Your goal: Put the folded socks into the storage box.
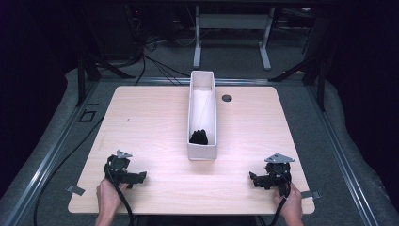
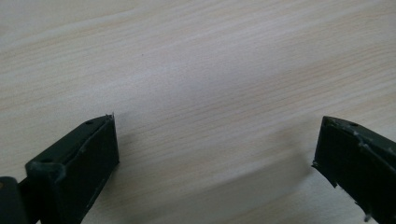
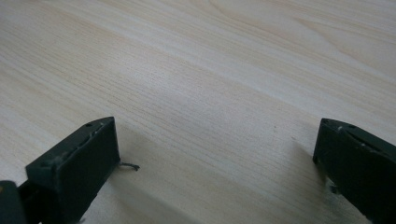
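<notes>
Left gripper (image 1: 141, 178), lower left of the high view: jaws spread wide apart, nothing between them, bare wood beneath in its own view (image 2: 215, 140). Right gripper (image 1: 254, 178), lower right: jaws likewise wide apart and empty, bare wood between them (image 3: 215, 140). Each is held by a hand at the bottom edge, left hand (image 1: 109, 197) and right hand (image 1: 291, 203). Both rest low on the table (image 1: 155, 122). Centre frame, well apart from both, stands a long white box (image 1: 203, 151); a dark object (image 1: 199, 137) lies inside at its near end.
</notes>
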